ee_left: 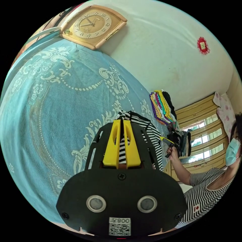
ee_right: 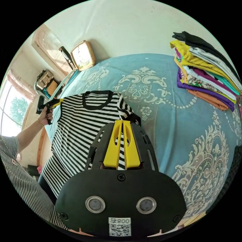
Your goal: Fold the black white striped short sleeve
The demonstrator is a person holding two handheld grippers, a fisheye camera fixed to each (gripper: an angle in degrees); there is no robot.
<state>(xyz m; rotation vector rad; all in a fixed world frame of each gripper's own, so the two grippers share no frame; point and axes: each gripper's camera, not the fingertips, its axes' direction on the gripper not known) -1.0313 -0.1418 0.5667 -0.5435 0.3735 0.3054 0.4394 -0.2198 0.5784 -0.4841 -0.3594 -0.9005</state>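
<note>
Both hand-held grippers hold the striped shirt (ee_right: 83,126) up over the bed (ee_right: 176,121). Left hand-held gripper (ee_left: 122,122): jaws nearly together, pinching striped fabric. Right hand-held gripper (ee_right: 122,122): jaws narrow, clamped on the shirt at the sleeve. Shirt hangs spread, collar up. Stack of folded clothes (ee_right: 206,73) sits well apart on the bed; clock (ee_left: 93,25) leans against the wall.
</note>
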